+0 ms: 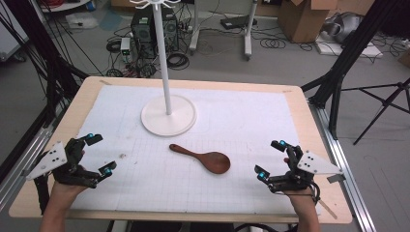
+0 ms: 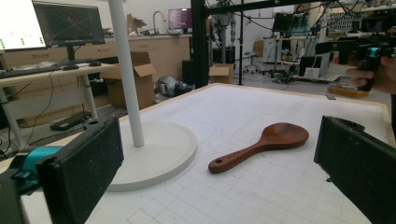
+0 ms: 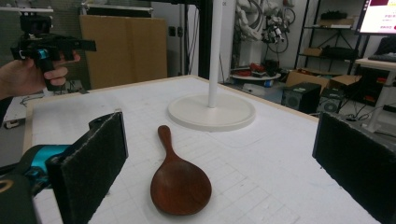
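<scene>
A dark brown wooden spoon lies flat on the white gridded mat, bowl toward the right, handle pointing up-left. Behind it stands a white pole stand with a round base. My left gripper hovers at the mat's left edge, open and empty. My right gripper hovers at the right edge, open and empty. In the left gripper view the spoon lies ahead between the wide jaws. In the right gripper view the spoon lies close, bowl nearest, with the stand base beyond.
The mat covers a wooden table. Black frame legs, a tripod, cardboard boxes, a computer tower and cables stand on the floor beyond the table. Bare mat lies between each gripper and the spoon.
</scene>
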Demonstrator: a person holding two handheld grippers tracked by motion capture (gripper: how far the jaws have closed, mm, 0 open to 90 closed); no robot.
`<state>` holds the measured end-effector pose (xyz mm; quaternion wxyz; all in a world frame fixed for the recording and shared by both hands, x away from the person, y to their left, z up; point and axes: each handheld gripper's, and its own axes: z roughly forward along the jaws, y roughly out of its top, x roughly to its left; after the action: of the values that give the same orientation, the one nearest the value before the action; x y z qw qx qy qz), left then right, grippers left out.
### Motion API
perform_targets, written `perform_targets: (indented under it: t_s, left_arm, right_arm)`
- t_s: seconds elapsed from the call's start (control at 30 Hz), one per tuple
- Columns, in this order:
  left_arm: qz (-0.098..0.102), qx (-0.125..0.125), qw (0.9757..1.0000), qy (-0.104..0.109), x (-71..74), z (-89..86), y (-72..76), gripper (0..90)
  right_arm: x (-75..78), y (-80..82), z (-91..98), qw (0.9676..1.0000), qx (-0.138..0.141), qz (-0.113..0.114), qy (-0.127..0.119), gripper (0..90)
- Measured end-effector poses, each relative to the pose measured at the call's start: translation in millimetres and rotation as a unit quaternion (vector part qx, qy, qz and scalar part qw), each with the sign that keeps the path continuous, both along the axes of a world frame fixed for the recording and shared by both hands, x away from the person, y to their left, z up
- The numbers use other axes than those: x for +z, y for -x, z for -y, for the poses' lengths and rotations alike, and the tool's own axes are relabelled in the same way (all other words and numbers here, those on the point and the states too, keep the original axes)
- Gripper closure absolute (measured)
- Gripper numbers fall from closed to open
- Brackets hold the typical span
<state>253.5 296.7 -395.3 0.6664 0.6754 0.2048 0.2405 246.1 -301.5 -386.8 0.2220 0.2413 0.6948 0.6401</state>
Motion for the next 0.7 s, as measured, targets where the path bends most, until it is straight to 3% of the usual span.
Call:
perform_targets:
  t_s: [0.3,0.33,0.5,0.7]
  left_arm:
    - [-0.005,0.003,1.0000,-0.007,-1.8,-0.4,0.5,1.7]
    - [-0.005,0.003,1.0000,-0.007,-1.9,-0.6,1.0,1.7]
    - [-0.007,-0.003,1.0000,0.001,-2.9,0.0,-0.1,1.7]
    - [-0.011,-0.009,0.9999,-0.009,-5.1,3.0,-2.5,1.7]
  right_arm:
    - [0.2,-0.7,-3.0,0.9999,-0.004,0.000,0.011,2.5]
    - [1.0,-1.4,-3.9,0.9999,-0.006,0.006,0.011,2.6]
    - [0.6,0.4,-8.7,0.9997,0.001,-0.003,0.026,2.6]
    - [0.1,-0.9,-8.3,0.9997,0.003,-0.002,0.026,2.6]
